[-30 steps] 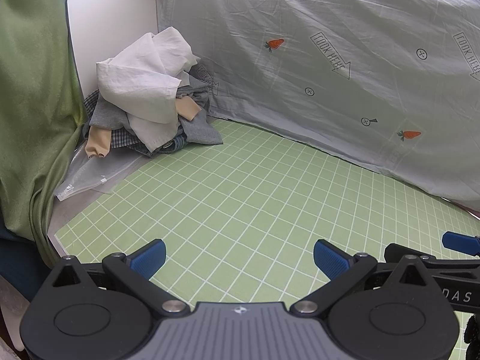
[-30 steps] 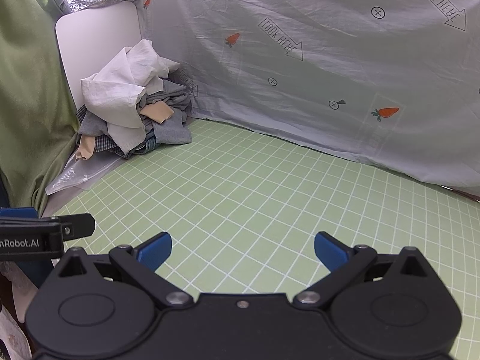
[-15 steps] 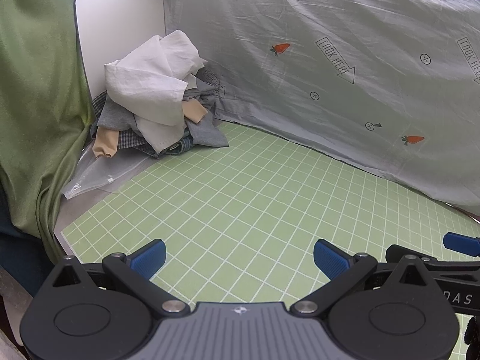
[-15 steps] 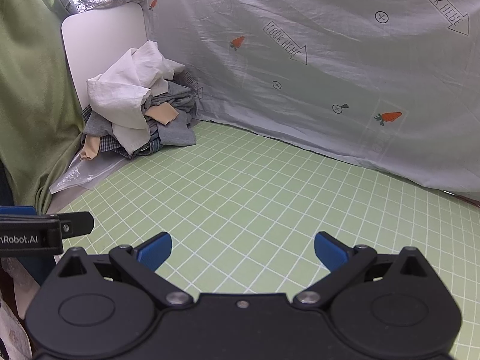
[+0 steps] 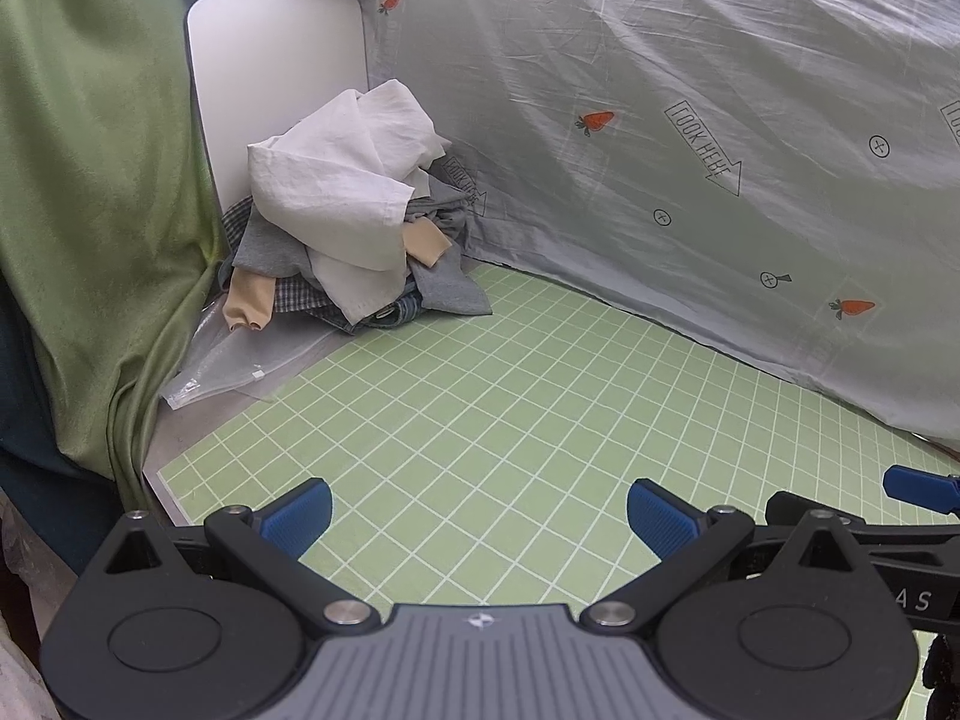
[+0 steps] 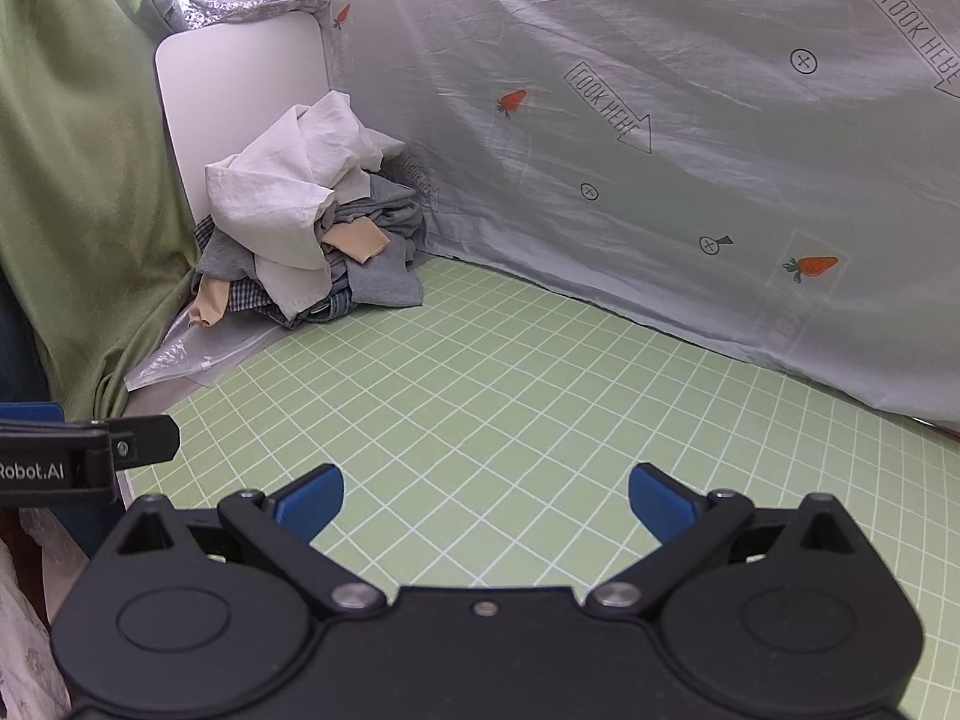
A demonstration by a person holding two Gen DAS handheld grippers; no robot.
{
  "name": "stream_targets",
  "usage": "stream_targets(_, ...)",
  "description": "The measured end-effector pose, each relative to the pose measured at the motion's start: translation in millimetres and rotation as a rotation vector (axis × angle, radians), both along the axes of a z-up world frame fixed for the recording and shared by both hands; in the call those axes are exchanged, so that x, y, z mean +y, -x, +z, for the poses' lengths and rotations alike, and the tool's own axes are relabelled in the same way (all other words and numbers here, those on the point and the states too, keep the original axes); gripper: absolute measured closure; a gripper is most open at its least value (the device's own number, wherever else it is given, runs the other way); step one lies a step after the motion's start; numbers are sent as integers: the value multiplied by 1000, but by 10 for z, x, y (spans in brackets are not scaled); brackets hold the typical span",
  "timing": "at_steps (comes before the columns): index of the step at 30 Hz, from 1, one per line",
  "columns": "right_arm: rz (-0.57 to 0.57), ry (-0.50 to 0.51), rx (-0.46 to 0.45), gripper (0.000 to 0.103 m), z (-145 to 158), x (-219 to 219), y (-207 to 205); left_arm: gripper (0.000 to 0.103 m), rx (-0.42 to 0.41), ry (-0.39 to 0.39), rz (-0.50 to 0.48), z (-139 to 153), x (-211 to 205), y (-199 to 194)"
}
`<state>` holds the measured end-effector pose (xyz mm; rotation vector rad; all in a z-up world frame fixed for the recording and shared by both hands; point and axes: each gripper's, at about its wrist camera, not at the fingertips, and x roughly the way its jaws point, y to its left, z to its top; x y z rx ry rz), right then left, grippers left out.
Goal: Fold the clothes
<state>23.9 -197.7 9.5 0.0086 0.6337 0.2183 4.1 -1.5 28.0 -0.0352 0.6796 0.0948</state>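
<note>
A heap of crumpled clothes (image 5: 354, 234) (image 6: 300, 234) lies in the far left corner, with a white garment (image 5: 342, 180) on top and grey, beige and checked pieces under it. My left gripper (image 5: 477, 519) stands open over the near part of the green grid mat (image 5: 510, 396), with nothing between its blue pads (image 5: 300, 513). My right gripper (image 6: 486, 501) is open too, beside it to the right, over the same mat (image 6: 510, 372). Both are well short of the heap. The right gripper's blue tip (image 5: 918, 489) shows at the right edge of the left wrist view.
A grey sheet with carrot prints (image 5: 690, 150) (image 6: 660, 150) hangs along the back. A green cloth (image 5: 90, 180) drapes on the left, with a white board (image 5: 276, 78) behind the heap. A clear plastic bag (image 5: 234, 366) lies in front of the heap, off the mat.
Both views have shifted a little to the left, so the heap sits further right and lower in each. Both grippers stay open and empty.
</note>
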Motion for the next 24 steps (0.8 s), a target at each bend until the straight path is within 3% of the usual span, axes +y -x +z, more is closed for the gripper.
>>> stream_targets(11,-38,-13,11,1,-108,579,-587,0,23,2,-43,-127,589,-722)
stream_targets(24,-74,17,-11,1,-48,1590,-1805,0,40,3,-73,-69,1540,-2025)
